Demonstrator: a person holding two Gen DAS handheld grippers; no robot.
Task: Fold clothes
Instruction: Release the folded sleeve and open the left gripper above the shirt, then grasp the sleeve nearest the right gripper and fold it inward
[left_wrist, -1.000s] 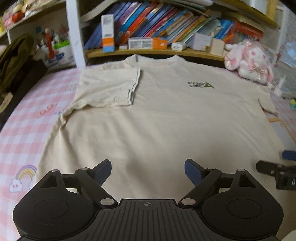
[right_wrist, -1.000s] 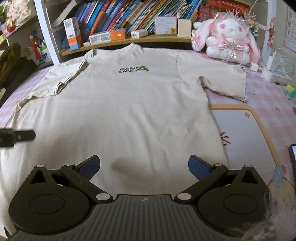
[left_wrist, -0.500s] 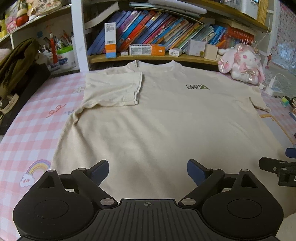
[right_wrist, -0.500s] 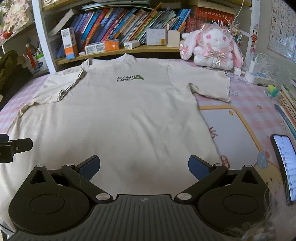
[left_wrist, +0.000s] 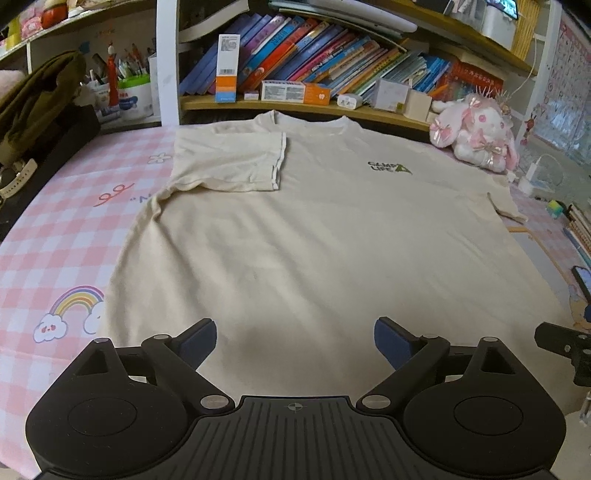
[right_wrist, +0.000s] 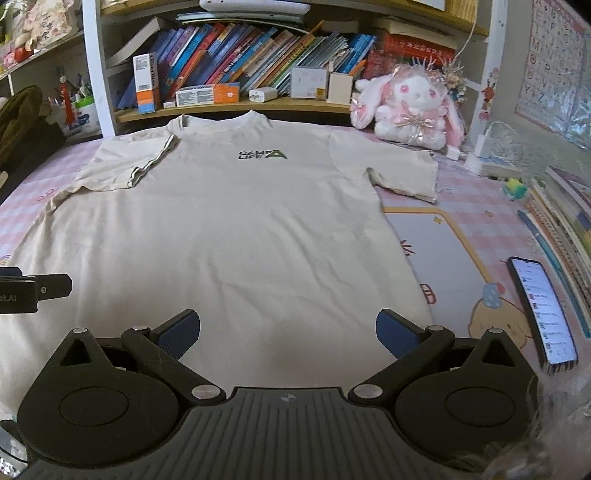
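Left gripper (left_wrist: 294, 339) gapes over shirt (left_wrist: 314, 236); hem hidden.

Left gripper (left_wrist: 295, 341): black ribbed body, round hubs, silver pivot screws, navy fingertip pads (left_wrist: 199, 338).
Right gripper (right_wrist: 288, 330): same build; white lettering, perhaps "OLAI", on the left gripper's side.

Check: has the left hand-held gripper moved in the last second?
Yes. The left hand-held gripper has pulled back and up from the T-shirt; more of the bookshelf now shows.
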